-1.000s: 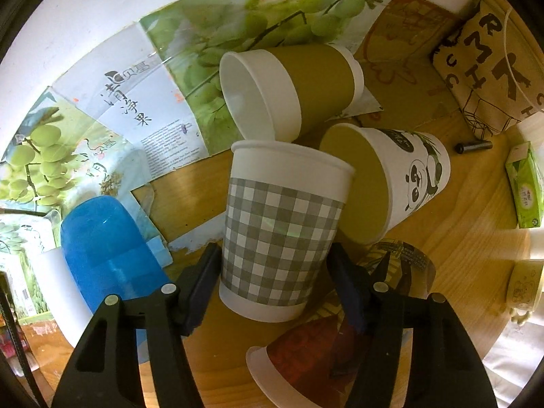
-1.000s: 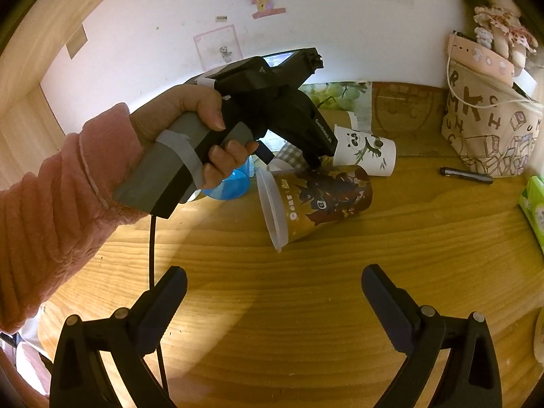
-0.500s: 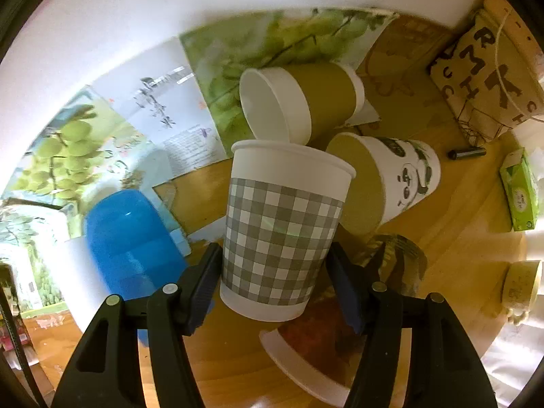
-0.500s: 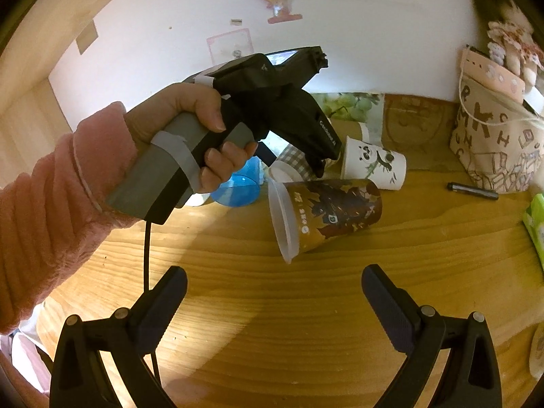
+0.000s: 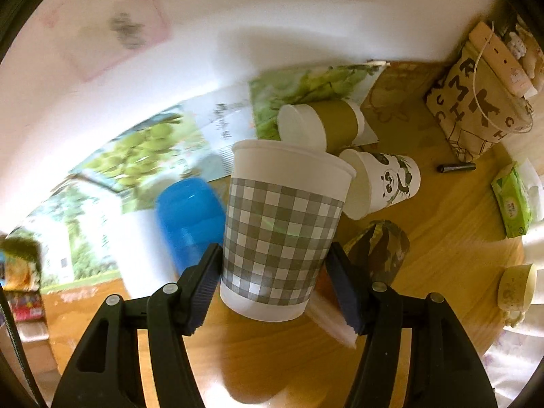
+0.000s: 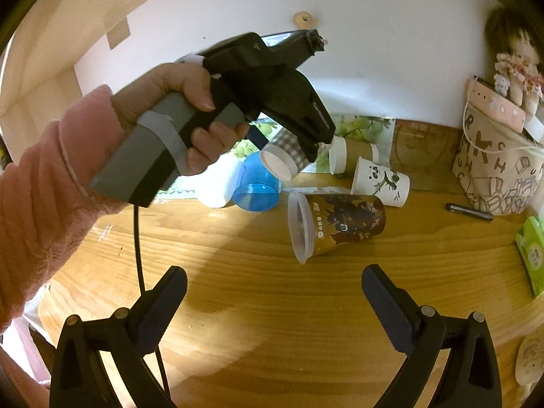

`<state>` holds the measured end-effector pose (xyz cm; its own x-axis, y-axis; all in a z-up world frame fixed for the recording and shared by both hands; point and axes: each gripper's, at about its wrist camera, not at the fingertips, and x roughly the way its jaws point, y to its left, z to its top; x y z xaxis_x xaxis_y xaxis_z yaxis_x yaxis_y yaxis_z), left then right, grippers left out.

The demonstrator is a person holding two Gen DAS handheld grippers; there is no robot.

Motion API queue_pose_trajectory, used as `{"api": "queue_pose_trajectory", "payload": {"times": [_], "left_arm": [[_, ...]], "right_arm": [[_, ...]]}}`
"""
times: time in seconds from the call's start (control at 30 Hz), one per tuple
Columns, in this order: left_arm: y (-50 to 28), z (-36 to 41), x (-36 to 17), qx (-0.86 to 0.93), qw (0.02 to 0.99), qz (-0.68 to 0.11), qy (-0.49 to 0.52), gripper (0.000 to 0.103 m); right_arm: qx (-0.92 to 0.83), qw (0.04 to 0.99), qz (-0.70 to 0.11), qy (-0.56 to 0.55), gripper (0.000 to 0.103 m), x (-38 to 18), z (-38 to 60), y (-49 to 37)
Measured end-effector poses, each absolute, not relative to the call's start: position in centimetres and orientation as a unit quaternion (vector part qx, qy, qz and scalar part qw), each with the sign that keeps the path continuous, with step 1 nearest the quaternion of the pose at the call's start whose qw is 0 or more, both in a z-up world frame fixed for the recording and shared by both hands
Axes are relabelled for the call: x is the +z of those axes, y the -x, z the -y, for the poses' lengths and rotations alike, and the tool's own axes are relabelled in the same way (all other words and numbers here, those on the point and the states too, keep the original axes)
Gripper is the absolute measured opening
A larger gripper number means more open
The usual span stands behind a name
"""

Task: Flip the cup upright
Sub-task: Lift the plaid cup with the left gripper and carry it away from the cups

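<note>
My left gripper [image 5: 273, 265] is shut on a grey-and-white checked paper cup [image 5: 282, 227], both pads on its sides. In the right wrist view the same checked cup [image 6: 284, 156] hangs in the air above the table, tilted with its base toward the camera, held by the left gripper [image 6: 292, 146]. My right gripper [image 6: 273, 301] is open and empty, low over the front of the wooden table [image 6: 272, 323].
On their sides lie a brown printed cup [image 6: 336, 224], a panda cup [image 6: 380, 182], an olive-sleeved cup [image 6: 353, 153] and a blue cup [image 6: 256, 187]. A lettered bag [image 6: 499, 170], a black pen [image 6: 469, 211] and a green tissue pack [image 6: 532, 258] are at right.
My left gripper has lifted the checked cup up off the table and tilted it back; the table and other cups drop lower in its view. The right gripper stays open and has drawn back slightly.
</note>
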<state>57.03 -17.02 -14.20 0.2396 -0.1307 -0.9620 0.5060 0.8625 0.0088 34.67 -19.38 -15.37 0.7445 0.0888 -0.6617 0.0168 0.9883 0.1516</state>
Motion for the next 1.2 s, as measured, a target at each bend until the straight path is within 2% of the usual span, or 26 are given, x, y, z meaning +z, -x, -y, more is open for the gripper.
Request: {"api": "queue_pose_trajectory", "payload": {"times": [0.3,0.6,1.2], "left_arm": [[-53.2,14.2,-10.7,-0.179,0.794,-0.562,-0.146,0.066],[-47.0,11.3,-8.8,-0.162,0.803,-0.559,-0.127,0.066],[-37.8,7.8,-10.0,-0.114,0.811,-0.57,-0.066,0.066]], "right_arm": [[0.041,0.936,-0.346,-0.054,0.103,-13.6,18.5,-32.7],[0.076,0.924,-0.369,-0.068,0.103,-13.0,18.4,-30.6],[0.088,0.911,-0.398,-0.067,0.103,-13.0,20.3,-26.2]]}}
